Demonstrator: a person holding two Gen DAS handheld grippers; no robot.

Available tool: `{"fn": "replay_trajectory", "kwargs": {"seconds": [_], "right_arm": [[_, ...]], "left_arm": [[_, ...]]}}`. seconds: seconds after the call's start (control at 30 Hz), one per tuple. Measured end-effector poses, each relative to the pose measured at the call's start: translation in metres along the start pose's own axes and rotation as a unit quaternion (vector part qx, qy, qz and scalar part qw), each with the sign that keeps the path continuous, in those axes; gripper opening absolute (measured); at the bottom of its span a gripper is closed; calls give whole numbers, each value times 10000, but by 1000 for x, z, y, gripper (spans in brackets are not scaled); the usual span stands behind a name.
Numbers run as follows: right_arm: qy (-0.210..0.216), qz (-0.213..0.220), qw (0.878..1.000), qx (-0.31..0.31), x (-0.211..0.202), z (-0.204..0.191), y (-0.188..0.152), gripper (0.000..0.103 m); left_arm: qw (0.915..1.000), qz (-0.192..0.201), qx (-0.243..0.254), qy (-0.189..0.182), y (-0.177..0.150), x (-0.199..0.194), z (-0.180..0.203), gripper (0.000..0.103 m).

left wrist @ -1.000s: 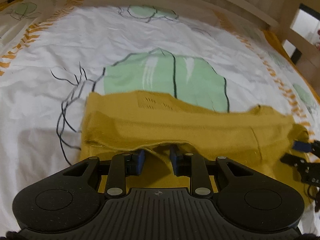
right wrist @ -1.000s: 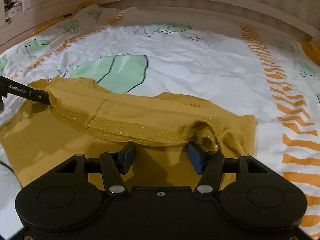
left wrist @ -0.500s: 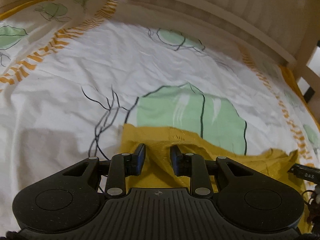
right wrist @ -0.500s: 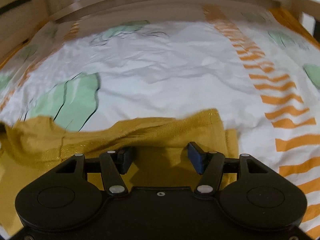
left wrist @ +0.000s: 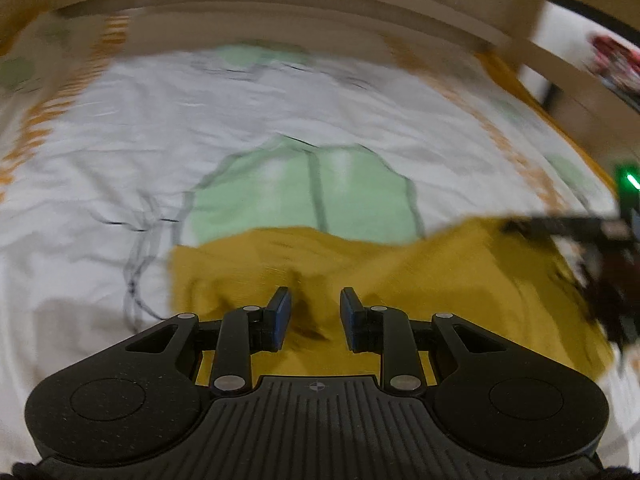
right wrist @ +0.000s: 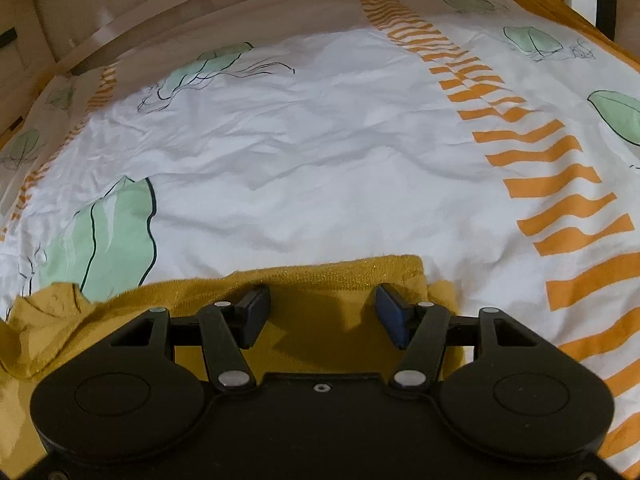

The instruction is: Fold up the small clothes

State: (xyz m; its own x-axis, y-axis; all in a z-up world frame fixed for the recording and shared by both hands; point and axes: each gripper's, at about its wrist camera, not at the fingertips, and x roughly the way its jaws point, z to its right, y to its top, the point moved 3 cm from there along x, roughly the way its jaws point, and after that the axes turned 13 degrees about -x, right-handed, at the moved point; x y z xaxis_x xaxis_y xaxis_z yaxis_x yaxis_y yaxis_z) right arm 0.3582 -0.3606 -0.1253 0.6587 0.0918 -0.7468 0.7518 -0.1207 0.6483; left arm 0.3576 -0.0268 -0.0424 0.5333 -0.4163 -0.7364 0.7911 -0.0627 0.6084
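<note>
A mustard-yellow garment (right wrist: 344,312) lies on the bed, its far hem just short of the green leaf (left wrist: 308,188) printed on the white sheet (right wrist: 320,152). I judge one fold already laid: from the right wrist camera a straight doubled edge runs across the cloth with a second layer showing beyond its right corner. What remains, as I read it, is squaring the rumpled end nearest the leaf and folding again to a smaller packet.

My left gripper (left wrist: 315,312) sits over the cloth, fingers a narrow gap apart with a raised crease between them; I cannot tell whether they pinch it, since that view is smeared by motion. My right gripper (right wrist: 322,312) hangs with fingers spread wide, holding nothing.

Orange dashed bands (right wrist: 560,184) cross the sheet well apart from the leaf. A pale wooden bed frame (right wrist: 240,4) rims the far side.
</note>
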Motion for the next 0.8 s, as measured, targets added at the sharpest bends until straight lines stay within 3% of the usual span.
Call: {"fn": "replay_trajectory", "kwargs": {"seconds": [0.1,0.33,0.5,0.67,0.8], "right_arm": [[14,9,10000,19,1,2,1,64],[-47,252,9993,270,-15,17,2,64],[-120,246,9996,-91,-39,13,-9,67],[53,183,9983,-547,-68,-5,-33,68],[146,-7,9950,-984,-79,-23,-53,69]], "left_arm": [[9983,-367,251,-367,-5,2,2,26],[9917,-970,625,-573,-22,12,-3,26],[9849,-1331,913,-620,-35,23,-2,26],[9916,-864,893,-355,-29,32,3,26],[9975,-433,550,0,-22,43,-4,26]]}}
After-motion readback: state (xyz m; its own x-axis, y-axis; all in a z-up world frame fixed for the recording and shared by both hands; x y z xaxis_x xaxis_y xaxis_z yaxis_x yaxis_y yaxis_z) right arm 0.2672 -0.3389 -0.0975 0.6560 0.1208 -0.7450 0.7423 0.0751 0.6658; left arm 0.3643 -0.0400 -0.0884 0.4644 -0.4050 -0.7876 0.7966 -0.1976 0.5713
